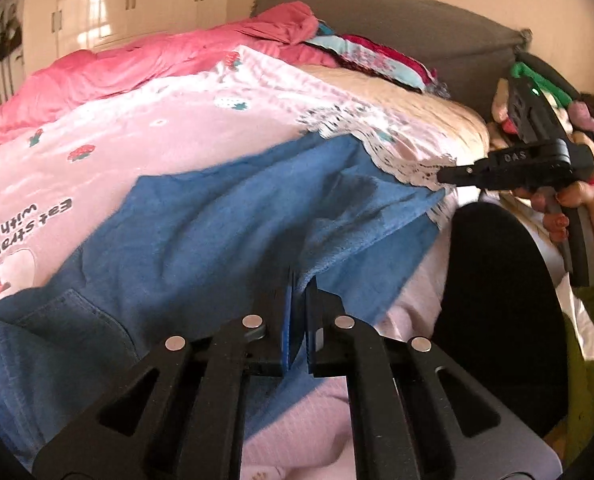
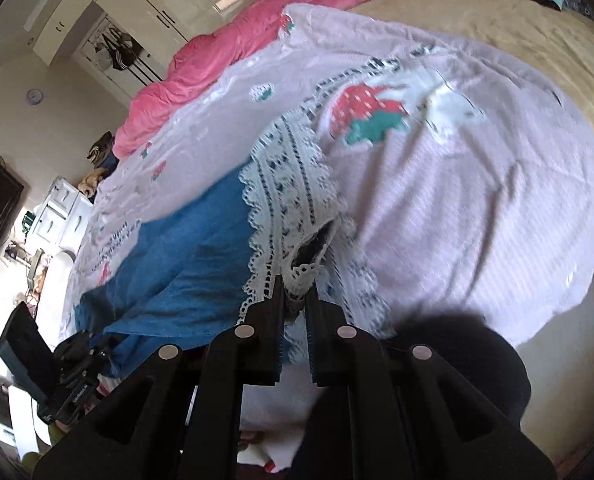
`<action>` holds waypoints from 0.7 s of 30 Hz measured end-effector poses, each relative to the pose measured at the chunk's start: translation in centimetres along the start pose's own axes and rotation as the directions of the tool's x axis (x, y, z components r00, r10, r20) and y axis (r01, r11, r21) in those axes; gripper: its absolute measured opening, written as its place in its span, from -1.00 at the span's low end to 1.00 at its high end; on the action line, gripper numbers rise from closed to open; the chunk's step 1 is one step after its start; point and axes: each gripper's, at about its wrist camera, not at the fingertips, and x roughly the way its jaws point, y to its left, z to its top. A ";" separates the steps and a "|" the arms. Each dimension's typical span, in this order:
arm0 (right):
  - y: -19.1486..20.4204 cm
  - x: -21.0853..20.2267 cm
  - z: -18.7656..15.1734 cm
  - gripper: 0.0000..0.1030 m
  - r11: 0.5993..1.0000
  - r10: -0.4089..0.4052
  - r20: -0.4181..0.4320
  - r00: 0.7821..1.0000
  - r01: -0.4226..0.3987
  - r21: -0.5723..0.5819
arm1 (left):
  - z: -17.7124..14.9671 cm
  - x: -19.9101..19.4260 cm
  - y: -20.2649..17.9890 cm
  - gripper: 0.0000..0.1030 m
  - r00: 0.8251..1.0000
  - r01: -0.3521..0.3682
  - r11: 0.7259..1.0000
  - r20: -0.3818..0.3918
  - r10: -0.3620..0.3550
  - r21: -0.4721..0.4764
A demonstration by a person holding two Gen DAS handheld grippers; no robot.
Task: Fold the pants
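Blue denim pants (image 1: 225, 216) with white lace cuffs (image 1: 401, 160) lie across the pink strawberry blanket (image 1: 145, 128) on the bed. My left gripper (image 1: 301, 280) is shut on a blue fold of the pants near its lower edge. My right gripper (image 1: 449, 176) shows at the right of the left wrist view, pinching the lace hem. In the right wrist view, my right gripper (image 2: 295, 284) is shut on the lace cuff (image 2: 285, 200), with the denim (image 2: 185, 256) to its left. The left gripper (image 2: 77, 360) shows at lower left.
A pink duvet (image 1: 137, 64) is bunched at the far side of the bed. Patterned pillows (image 1: 377, 56) lie against a grey headboard (image 1: 417, 20). A black rounded object (image 1: 501, 312) sits at the near right edge. White wardrobes (image 1: 137, 4) stand behind; a dresser (image 2: 61, 212) stands left.
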 end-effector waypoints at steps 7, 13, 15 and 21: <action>-1.3 -0.2 -1.0 -0.71 0.999 0.010 -0.033 0.999 -0.008 0.043 | -1.0 1.5 -1.2 -0.98 0.996 -0.060 0.995 -0.060 0.065 0.075; -1.6 -0.5 -0.5 -0.71 0.999 -0.044 -0.023 0.999 0.044 0.021 | -1.5 1.8 -1.0 -0.98 0.995 -0.066 0.995 -0.074 0.072 0.080; -1.1 -0.3 -0.5 -0.71 0.996 -0.091 -0.032 0.995 0.090 -0.030 | -1.6 1.6 -1.2 -0.98 0.995 -0.064 0.994 -0.074 0.070 0.086; -0.6 0.7 -0.9 -0.67 0.974 -0.204 -0.060 0.977 0.196 -0.116 | -2.4 2.4 -1.4 -0.97 0.989 -0.070 0.991 -0.119 0.084 0.112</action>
